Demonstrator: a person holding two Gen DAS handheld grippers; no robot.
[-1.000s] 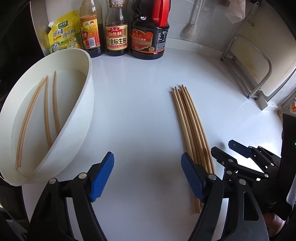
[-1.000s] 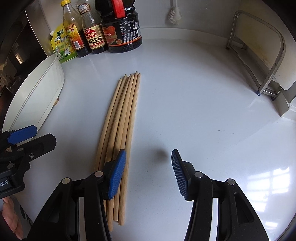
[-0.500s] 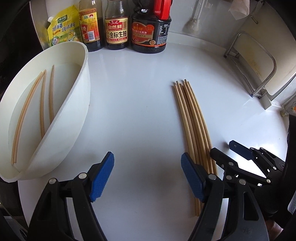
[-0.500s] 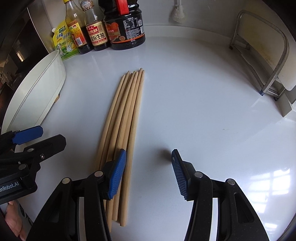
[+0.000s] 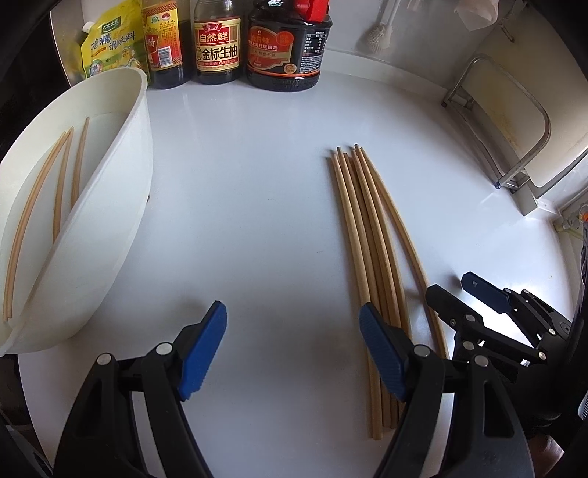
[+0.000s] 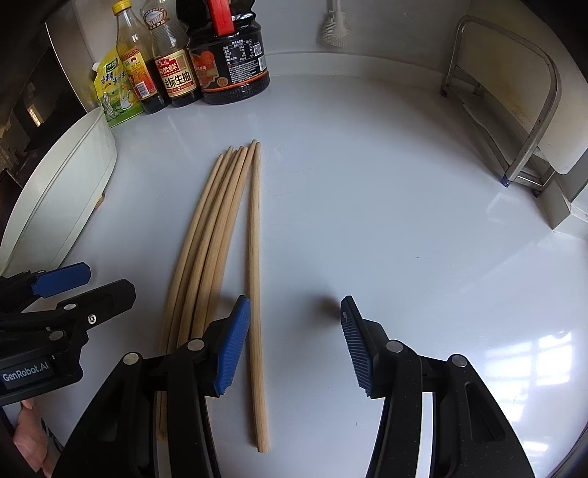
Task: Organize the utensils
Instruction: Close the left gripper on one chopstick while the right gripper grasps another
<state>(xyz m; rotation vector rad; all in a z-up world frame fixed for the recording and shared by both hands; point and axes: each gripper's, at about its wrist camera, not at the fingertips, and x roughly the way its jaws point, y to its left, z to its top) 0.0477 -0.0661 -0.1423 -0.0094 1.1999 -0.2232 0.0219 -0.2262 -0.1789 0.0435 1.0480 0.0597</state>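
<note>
Several wooden chopsticks [image 5: 367, 239] lie in a bundle on the white counter [image 5: 257, 220]. One chopstick [image 6: 254, 257] lies apart on the bundle's right side, in the gap of my right gripper [image 6: 294, 331], just beside its left pad. That gripper is open and its pads press on nothing. To the left, my left gripper [image 5: 294, 338] is open over bare counter, its right finger [image 5: 378, 349] over the bundle's near end. A white bowl [image 5: 141, 121] at the left holds three chopsticks [image 5: 58, 191]. Each gripper shows in the other's view: the left gripper [image 6: 62, 290] and the right gripper [image 5: 477, 305].
Sauce bottles [image 5: 217, 44] and a yellow seasoning pouch [image 5: 110, 47] line the back wall. A brush [image 5: 378, 33] hangs beside them. A metal rack [image 5: 514, 128] stands at the right. The bowl [image 6: 62, 191] sits close to the counter's left edge.
One chopstick has come away from the bundle's right side and now lies alone between the right gripper's fingers. Both grippers' openings look unchanged.
</note>
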